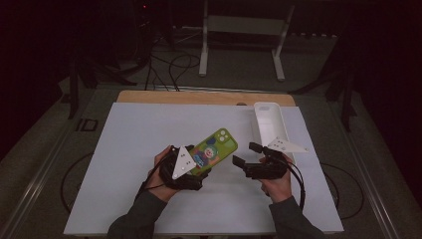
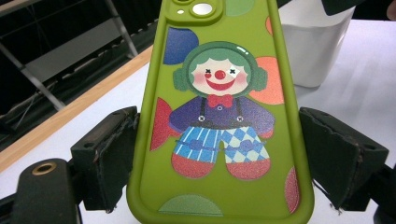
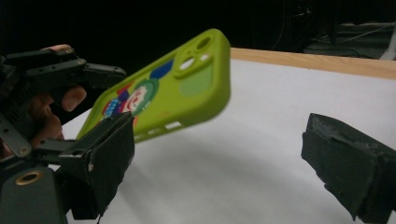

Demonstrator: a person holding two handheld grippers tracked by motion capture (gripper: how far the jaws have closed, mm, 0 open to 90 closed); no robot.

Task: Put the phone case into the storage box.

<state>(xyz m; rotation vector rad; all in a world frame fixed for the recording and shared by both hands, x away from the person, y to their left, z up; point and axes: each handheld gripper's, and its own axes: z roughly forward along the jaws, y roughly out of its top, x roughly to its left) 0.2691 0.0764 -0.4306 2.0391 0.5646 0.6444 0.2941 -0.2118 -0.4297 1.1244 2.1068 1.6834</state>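
Observation:
A green phone case [image 1: 215,148] with a clown picture hangs tilted above the white mat, camera end up and away from me. My left gripper [image 1: 200,167] is shut on its lower end. In the left gripper view both pads press the long sides of the case [image 2: 219,116]. My right gripper [image 1: 244,153] stands open just right of the case, its jaws pointing left toward it. In the right gripper view the case [image 3: 168,93] floats beyond the two black jaws, nothing lies between them, and my right gripper [image 3: 219,154] is apart from it.
A white oblong tray [image 1: 268,122] stands at the mat's back right, close behind my right hand. The white mat [image 1: 139,149] covers a wooden table [image 1: 199,96]. A white frame stand [image 1: 244,25] is on the floor beyond.

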